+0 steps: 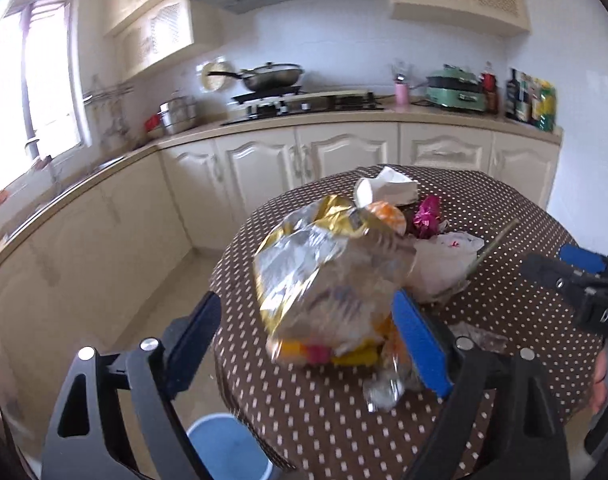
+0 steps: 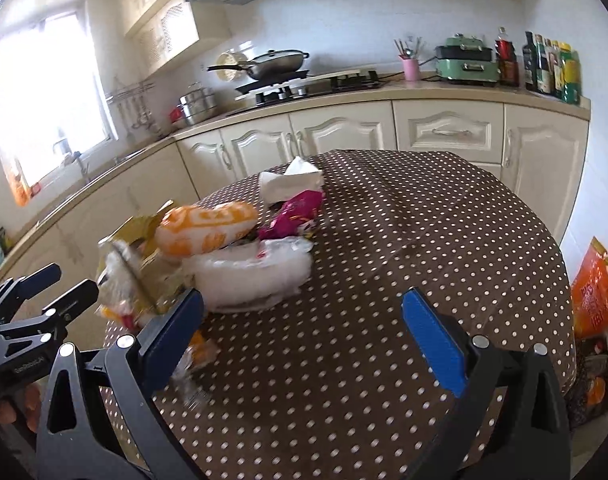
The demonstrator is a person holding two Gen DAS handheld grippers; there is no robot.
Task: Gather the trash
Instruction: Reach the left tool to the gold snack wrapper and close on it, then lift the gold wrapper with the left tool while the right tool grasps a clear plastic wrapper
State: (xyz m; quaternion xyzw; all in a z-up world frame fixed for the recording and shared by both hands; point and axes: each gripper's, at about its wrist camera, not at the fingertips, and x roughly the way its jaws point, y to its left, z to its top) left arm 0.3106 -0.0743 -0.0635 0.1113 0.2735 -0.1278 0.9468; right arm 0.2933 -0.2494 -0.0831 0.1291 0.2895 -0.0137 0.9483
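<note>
A heap of trash lies on the round table (image 2: pixel 404 248) with its brown dotted cloth. In the heap are a crumpled gold and silver foil bag (image 1: pixel 324 276), an orange and white packet (image 2: pixel 207 228), a pink wrapper (image 2: pixel 291 212), white tissue (image 2: pixel 291 182) and a white plastic bag (image 2: pixel 251 276). My left gripper (image 1: pixel 308 338) is open around the foil bag. Its right pad is at the bag's edge and its left pad stands clear of it. My right gripper (image 2: pixel 304 340) is open over bare cloth, to the right of the heap, with nothing between its fingers.
A blue bin (image 1: pixel 227 448) stands on the floor below the table's near left edge. A thin stick (image 1: pixel 496 244) lies beside the heap. Cream cabinets and a counter with a wok (image 2: pixel 275 62) run behind. An orange bag (image 2: pixel 592 288) sits on the floor at the right.
</note>
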